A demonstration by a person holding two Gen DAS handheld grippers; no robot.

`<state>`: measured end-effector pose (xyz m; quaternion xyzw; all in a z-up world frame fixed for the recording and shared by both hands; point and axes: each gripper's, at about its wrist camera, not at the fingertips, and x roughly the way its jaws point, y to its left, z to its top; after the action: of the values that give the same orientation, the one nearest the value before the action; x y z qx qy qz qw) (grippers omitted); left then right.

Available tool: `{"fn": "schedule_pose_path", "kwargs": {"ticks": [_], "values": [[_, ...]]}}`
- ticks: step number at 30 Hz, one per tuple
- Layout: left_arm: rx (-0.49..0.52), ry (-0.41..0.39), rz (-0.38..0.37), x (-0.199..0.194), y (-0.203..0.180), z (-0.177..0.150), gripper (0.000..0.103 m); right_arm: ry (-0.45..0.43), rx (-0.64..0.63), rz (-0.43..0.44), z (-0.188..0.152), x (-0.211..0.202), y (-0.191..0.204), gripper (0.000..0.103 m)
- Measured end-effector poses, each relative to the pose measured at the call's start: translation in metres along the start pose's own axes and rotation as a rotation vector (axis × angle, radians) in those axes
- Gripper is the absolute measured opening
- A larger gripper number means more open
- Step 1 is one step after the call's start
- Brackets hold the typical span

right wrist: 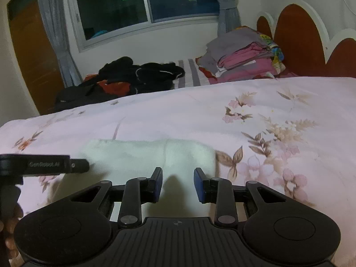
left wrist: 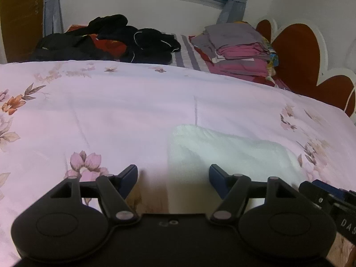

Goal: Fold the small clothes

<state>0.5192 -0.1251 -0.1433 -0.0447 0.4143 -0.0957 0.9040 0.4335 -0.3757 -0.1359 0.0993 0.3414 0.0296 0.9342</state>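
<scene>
A small white fluffy cloth (left wrist: 224,149) lies folded on the pink floral bedspread (left wrist: 124,111); it also shows in the right wrist view (right wrist: 153,153). My left gripper (left wrist: 173,179) is open and empty, its jaws wide apart over the cloth's left near edge. My right gripper (right wrist: 178,183) is open and empty, just above the cloth's near right part. The left gripper's side shows at the left of the right wrist view (right wrist: 44,164), and the right gripper's body shows at the right edge of the left wrist view (left wrist: 329,198).
A heap of black and red clothes (left wrist: 106,40) lies at the far side of the bed. A stack of folded grey and pink clothes (left wrist: 240,49) sits by the red headboard (left wrist: 296,51). A window (right wrist: 142,6) with grey curtains is behind.
</scene>
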Motion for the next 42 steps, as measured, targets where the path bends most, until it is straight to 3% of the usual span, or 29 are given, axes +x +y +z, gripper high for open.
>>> {"fn": "schedule_pose_path", "kwargs": {"ticks": [8, 11, 15, 19, 22, 31, 42], "values": [[0.033, 0.010, -0.014, -0.020, -0.007, -0.018, 0.070, 0.011, -0.045, -0.003, -0.022, -0.019, 0.007, 0.032], [0.055, 0.020, -0.015, -0.021, -0.011, -0.025, 0.071, 0.045, -0.050, -0.061, -0.032, -0.010, 0.000, 0.032], [0.043, 0.029, -0.010, -0.024, -0.012, -0.028, 0.071, 0.061, 0.035, -0.092, -0.031, -0.006, -0.017, 0.032], [0.067, 0.030, -0.003, -0.026, -0.016, -0.037, 0.072, 0.064, -0.053, -0.116, -0.040, -0.008, -0.009, 0.032], [0.063, 0.037, 0.002, -0.031, -0.016, -0.037, 0.070, 0.056, 0.005, -0.098, -0.035, -0.017, -0.014, 0.032], [0.087, 0.040, -0.011, -0.057, -0.013, -0.056, 0.070, -0.010, -0.001, -0.031, -0.041, -0.073, 0.004, 0.032], [0.063, 0.122, -0.056, -0.071, -0.003, -0.106, 0.070, 0.067, -0.069, -0.001, -0.092, -0.103, 0.029, 0.032]]}}
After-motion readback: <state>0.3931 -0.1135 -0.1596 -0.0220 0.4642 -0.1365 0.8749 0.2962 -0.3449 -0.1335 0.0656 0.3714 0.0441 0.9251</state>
